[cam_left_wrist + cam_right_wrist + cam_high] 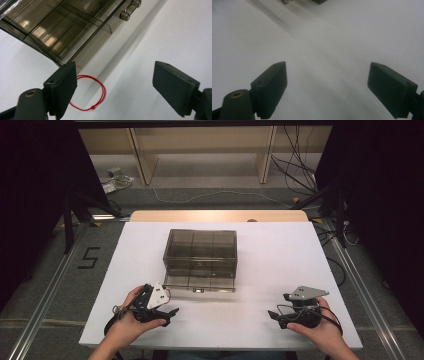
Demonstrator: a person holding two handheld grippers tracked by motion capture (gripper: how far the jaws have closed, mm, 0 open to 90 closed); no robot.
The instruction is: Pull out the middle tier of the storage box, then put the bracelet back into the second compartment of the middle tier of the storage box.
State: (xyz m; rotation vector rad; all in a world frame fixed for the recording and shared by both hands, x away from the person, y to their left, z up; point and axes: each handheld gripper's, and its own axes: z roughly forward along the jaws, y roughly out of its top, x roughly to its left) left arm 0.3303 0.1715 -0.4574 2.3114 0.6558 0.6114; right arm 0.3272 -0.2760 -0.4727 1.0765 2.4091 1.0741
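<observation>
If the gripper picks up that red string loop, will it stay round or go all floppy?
Probably floppy: the red string loop is very thin and lies flat on the white table in an uneven ring. It looks very light. Its small knot may give the open left gripper something to catch.

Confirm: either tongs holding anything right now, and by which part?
Nothing held. Left tongs are open above the thin red string loop on the white table, beside the smoky transparent plastic drawer box. Right tongs are open over bare table.

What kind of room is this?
Probably a lab recording booth: black curtains flank a white-covered table, loose cables lie on the floor, and a taped number 5 marks the station.
</observation>
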